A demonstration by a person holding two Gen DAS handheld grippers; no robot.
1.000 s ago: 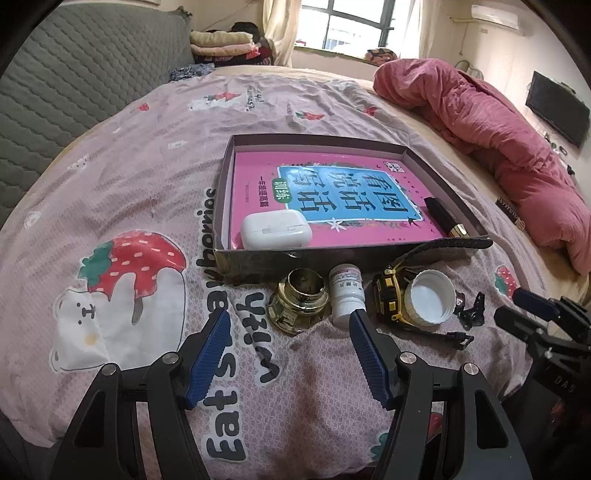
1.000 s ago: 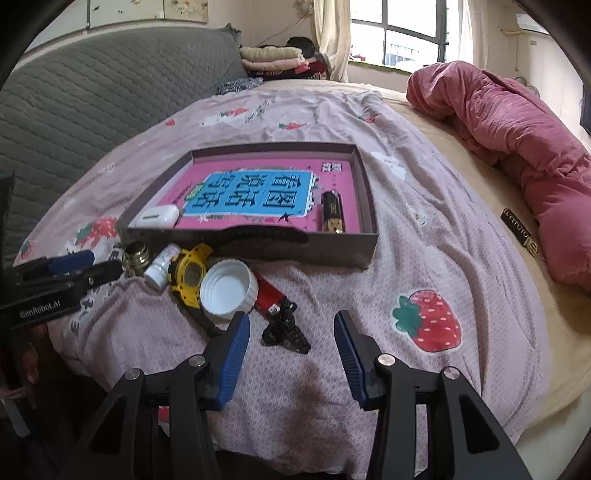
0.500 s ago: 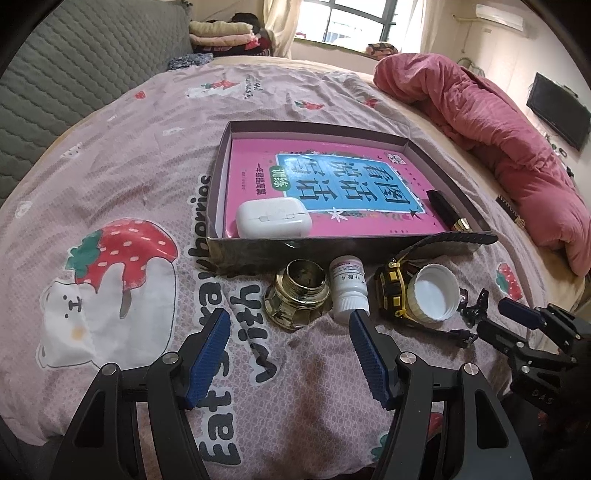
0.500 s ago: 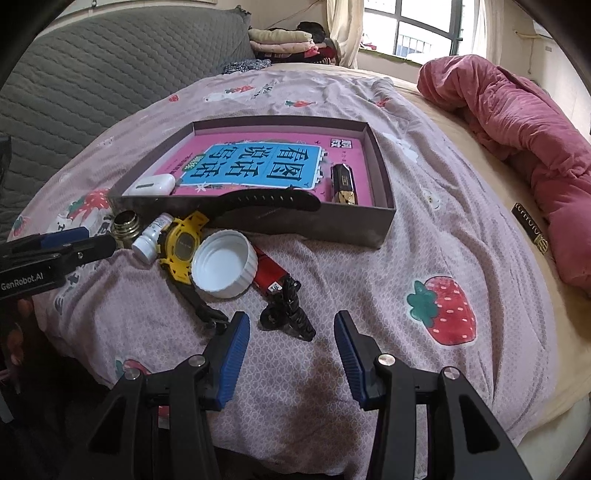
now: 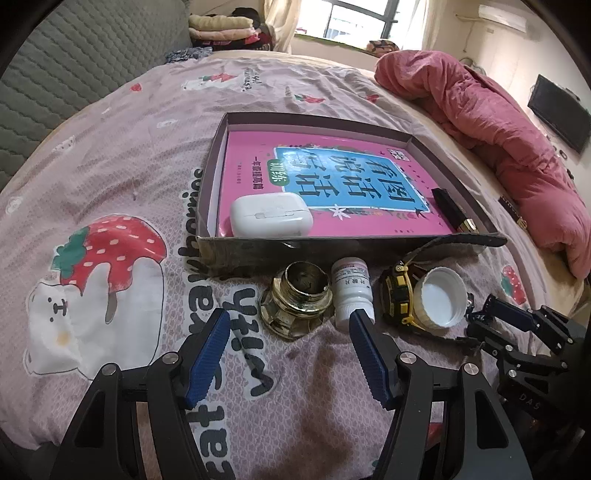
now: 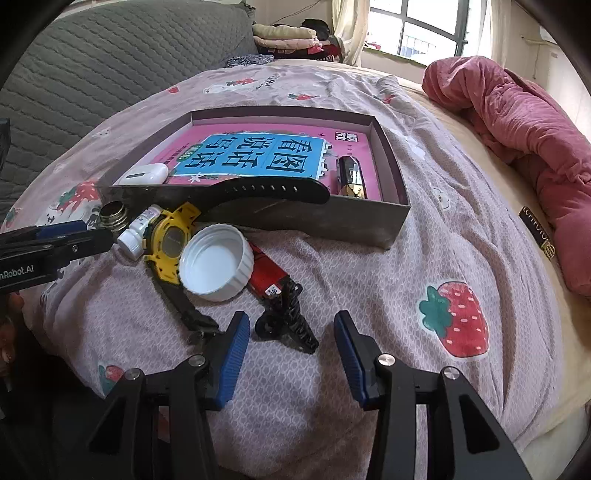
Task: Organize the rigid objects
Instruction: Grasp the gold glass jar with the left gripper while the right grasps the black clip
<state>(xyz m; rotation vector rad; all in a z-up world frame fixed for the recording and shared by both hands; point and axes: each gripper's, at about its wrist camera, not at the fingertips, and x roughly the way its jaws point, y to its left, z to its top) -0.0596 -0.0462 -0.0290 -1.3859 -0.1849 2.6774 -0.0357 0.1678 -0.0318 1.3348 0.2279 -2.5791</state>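
Loose items sit in a row on the bed, right against the near wall of the box [image 5: 236, 247]: brass fitting [image 5: 297, 304], white pill bottle [image 5: 351, 291] lying beside it and touching, yellow watch [image 6: 168, 242], upturned white cap [image 6: 216, 262] leaning on the watch, red lighter [image 6: 267, 275] partly under the cap, black clip [image 6: 286, 321] nearest the right-hand tool. One watch strap lies over the box's near rim. Inside the box: pink book [image 5: 332, 184] flat on the floor, white earbud case [image 5: 271, 219] on its near left corner, black-and-gold lipstick [image 6: 351, 177] along the right wall. Left gripper [image 5: 290, 354] is spread wide, empty, blue pads either side of the brass fitting and short of it; right pad tip [image 5: 360, 321] overlaps the bottle's cap end in view, contact unclear. Right gripper [image 6: 291, 343] is also wide open, holding nothing, the clip sitting between its tips, not touching either pad. Surface is a pink bedsheet [image 6: 406, 288] with strawberry and bear prints. Crumpled red quilt [image 6: 524, 122] to the right, grey quilted headboard [image 6: 92, 66] left, folded clothes [image 6: 288, 37] by the window [image 6: 424, 33], TV [image 5: 557, 110] on the far wall.
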